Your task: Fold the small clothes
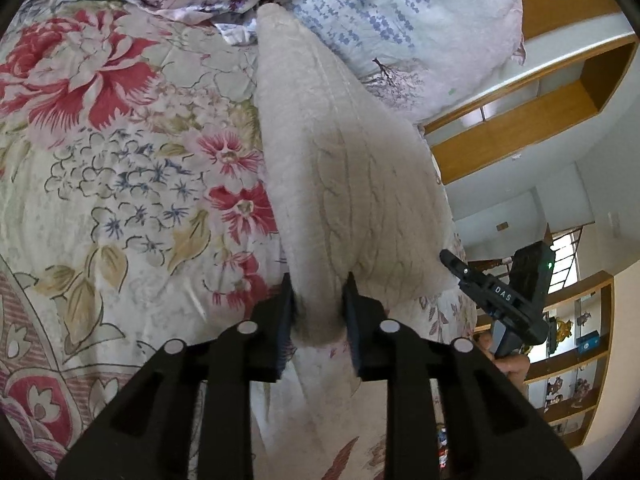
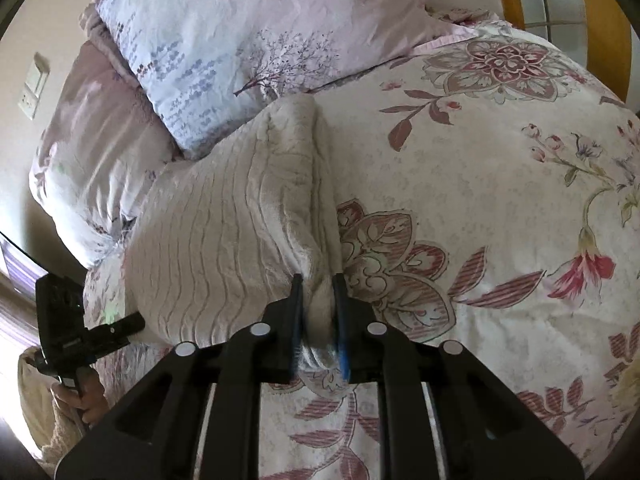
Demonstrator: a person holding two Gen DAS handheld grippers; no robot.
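A cream fleece garment (image 1: 340,152) with wavy stitched lines lies stretched across the floral bed cover. My left gripper (image 1: 319,280) is shut on one near edge of it, the fabric bunched between the fingers. In the right wrist view the same garment (image 2: 224,232) spreads to the left, and my right gripper (image 2: 318,280) is shut on a bunched fold of its other near edge. Each gripper shows in the other's view: the right one (image 1: 460,266) at the garment's right side, the left one (image 2: 124,326) at its lower left.
The floral bed cover (image 1: 120,180) fills the bed. Pillows (image 1: 400,20) with a lavender print lie at the head, also in the right wrist view (image 2: 240,32). Wooden shelves (image 1: 560,80) and a wooden headboard (image 2: 600,20) stand beside the bed.
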